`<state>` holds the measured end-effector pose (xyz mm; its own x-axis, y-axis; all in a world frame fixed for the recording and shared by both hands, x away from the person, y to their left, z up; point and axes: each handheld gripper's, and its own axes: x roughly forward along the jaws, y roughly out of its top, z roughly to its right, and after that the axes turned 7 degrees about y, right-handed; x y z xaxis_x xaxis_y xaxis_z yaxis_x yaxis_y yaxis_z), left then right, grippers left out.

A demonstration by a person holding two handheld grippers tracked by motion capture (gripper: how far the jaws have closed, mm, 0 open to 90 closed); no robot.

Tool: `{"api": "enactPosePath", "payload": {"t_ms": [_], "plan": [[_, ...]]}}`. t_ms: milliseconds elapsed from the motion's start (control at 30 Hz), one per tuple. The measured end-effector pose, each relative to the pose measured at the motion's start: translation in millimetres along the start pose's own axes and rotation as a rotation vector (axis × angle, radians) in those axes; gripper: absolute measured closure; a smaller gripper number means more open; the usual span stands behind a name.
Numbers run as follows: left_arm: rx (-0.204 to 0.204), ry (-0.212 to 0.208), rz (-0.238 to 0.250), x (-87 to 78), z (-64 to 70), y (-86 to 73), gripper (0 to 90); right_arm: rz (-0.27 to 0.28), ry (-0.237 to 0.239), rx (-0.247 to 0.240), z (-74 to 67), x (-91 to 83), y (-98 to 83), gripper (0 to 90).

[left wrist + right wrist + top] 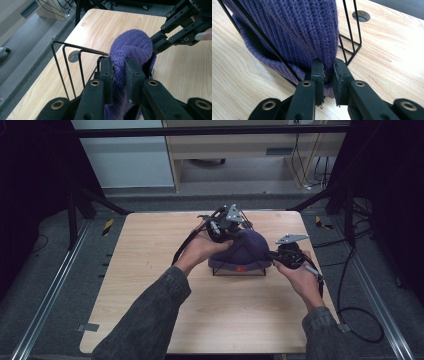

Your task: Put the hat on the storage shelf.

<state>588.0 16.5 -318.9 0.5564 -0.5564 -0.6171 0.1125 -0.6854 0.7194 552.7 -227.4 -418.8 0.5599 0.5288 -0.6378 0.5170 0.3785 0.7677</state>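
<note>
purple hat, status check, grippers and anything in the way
Left gripper and right gripper both shut on purple knit hat. Hat draped over black wire rack. Rack wires run through the knit.

My table (150,285) is light wood with rounded corners and a round cable hole (361,15) in its top. A black wire rack (65,65) stands directly on it near the middle, carrying a purple knit beanie (245,251).

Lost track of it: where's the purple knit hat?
High view: the hat is mid-table, draped over a wire rack, between both grippers.
</note>
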Motion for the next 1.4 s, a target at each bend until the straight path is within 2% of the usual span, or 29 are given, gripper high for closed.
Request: {"api": "enactPosePath", "payload": {"t_ms": [33,67,100,133,200,300,633,767,900,1333,1400], "plan": [[-0.006,0.003,0.004,0.0,-0.2,-0.5,72.9,-0.002,-0.004,0.000,0.4,0.3,-0.3,76.0],[-0.027,0.015,0.030,-1.8,-1.5,-1.6,66.3,-0.010,-0.019,0.014,1.4,0.7,-0.9,70.1],[-0.027,0.015,0.030,-1.8,-1.5,-1.6,62.6,-0.010,-0.019,0.014,1.4,0.7,-0.9,70.1],[-0.066,0.022,0.067,-6.8,-4.0,-2.8,57.4,-0.009,-0.021,0.025,2.7,0.3,-2.5,66.6],[-0.069,0.038,0.077,-12.6,-5.8,-3.9,51.3,-0.008,-0.028,0.031,2.7,-1.2,-3.5,63.4],[-0.079,0.052,0.090,-20.3,-8.5,-6.4,47.0,0.001,-0.030,0.026,2.1,-5.0,-3.8,62.9],[-0.088,0.064,0.098,-33.6,-9.1,-14.0,42.8,0.002,-0.034,0.016,-1.3,-6.8,-3.6,63.0],[-0.076,0.070,0.081,-37.8,-8.8,-17.0,39.0,0.004,-0.038,0.017,-2.2,-9.9,-8.1,63.4],[-0.083,0.073,0.081,-40.3,-8.7,-19.6,37.1,0.011,-0.042,0.016,-3.6,-12.4,-12.0,63.7],[-0.111,0.066,0.073,-43.9,-8.6,-40.2,31.0,0.032,-0.043,0.009,-8.3,-21.4,-21.1,63.1],[-0.116,0.066,0.076,-46.3,-7.5,-45.0,27.9,0.039,-0.042,0.006,-10.9,-24.2,-24.3,62.1]]}}
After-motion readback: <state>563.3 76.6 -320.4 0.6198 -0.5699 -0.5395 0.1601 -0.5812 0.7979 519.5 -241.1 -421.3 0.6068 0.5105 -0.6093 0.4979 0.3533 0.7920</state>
